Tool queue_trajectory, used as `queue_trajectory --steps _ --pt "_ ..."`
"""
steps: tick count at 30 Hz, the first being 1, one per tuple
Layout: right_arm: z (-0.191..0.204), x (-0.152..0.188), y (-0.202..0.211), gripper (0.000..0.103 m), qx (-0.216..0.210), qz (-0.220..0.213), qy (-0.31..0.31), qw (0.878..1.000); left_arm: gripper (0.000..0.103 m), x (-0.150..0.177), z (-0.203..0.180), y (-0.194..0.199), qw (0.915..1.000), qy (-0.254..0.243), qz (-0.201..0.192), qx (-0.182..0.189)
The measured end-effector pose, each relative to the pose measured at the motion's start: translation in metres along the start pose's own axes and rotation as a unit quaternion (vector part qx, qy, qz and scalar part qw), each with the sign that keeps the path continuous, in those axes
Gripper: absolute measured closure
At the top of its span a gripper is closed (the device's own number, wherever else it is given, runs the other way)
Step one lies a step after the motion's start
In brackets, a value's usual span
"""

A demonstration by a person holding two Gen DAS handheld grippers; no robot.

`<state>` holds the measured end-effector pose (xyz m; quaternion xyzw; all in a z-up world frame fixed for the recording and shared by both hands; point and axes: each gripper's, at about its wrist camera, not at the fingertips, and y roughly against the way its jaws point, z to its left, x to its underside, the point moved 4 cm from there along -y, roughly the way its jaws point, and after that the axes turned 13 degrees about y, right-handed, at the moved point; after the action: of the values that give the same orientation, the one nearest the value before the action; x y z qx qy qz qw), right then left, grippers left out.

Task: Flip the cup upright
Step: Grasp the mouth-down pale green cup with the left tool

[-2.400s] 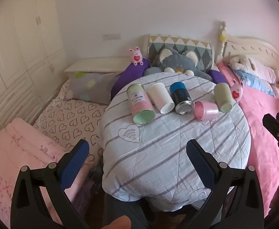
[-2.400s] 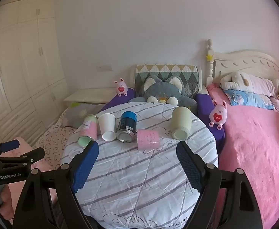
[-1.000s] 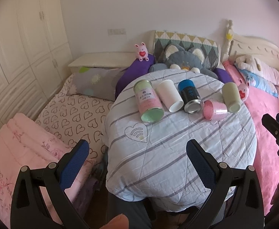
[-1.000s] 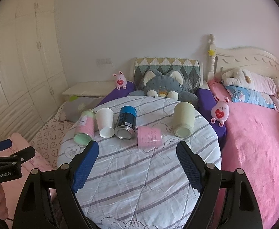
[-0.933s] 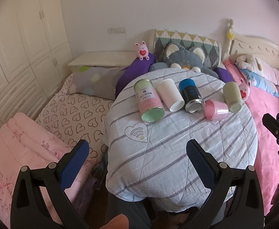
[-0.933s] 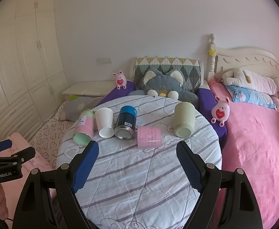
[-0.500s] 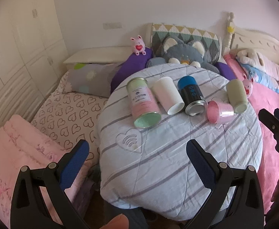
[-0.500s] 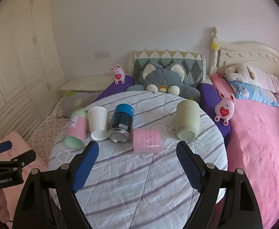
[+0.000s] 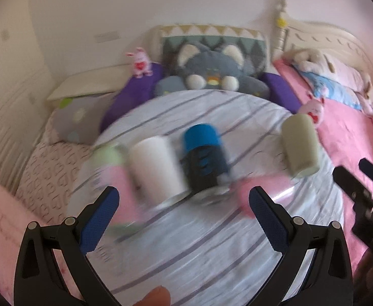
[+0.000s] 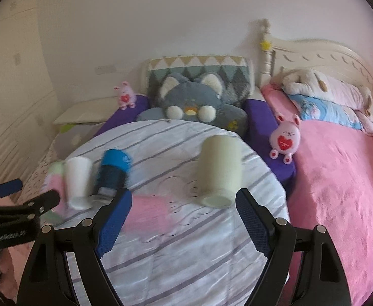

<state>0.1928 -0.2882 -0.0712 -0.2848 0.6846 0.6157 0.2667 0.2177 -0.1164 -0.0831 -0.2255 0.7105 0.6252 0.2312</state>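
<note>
Several cups lie on their sides in a row on a round table with a striped cloth. From left: a pink and green can, a white cup, a blue and black can, a pink cup and a pale green cup. My left gripper is open and empty, just short of the white cup and the blue can. My right gripper is open and empty, close to the pale green cup and the pink cup. Both views are blurred.
A grey cat plush and a patterned cushion sit behind the table. A pink bed with a bunny toy lies to the right. Heart-print bedding and white wardrobes are on the left.
Both grippers have moved forward towards the row of cups, which now look much larger. Both stay open and empty. The cups have not moved.
</note>
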Motion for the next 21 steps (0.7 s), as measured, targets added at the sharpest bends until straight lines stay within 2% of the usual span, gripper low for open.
queue_trajectory --steps 7,11,18,21 --pt "-0.051 0.009 -0.013 0.019 0.026 0.013 -0.03 0.999 0.0 -0.019 -0.09 -0.042 0.9977 -0.041 0.034 0.041" --pt "-0.081 0.019 -0.019 0.019 0.034 0.021 -0.051 0.998 0.0 -0.022 -0.133 -0.065 0.9946 -0.053 0.068 0.057" --pt "-0.108 0.032 -0.032 0.019 0.023 0.031 -0.058 0.998 0.0 -0.019 -0.174 -0.101 0.9915 -0.058 0.103 0.055" --pt "-0.112 0.034 -0.036 0.019 0.017 0.031 -0.054 0.998 0.0 -0.018 -0.182 -0.117 0.9885 -0.047 0.125 0.07"
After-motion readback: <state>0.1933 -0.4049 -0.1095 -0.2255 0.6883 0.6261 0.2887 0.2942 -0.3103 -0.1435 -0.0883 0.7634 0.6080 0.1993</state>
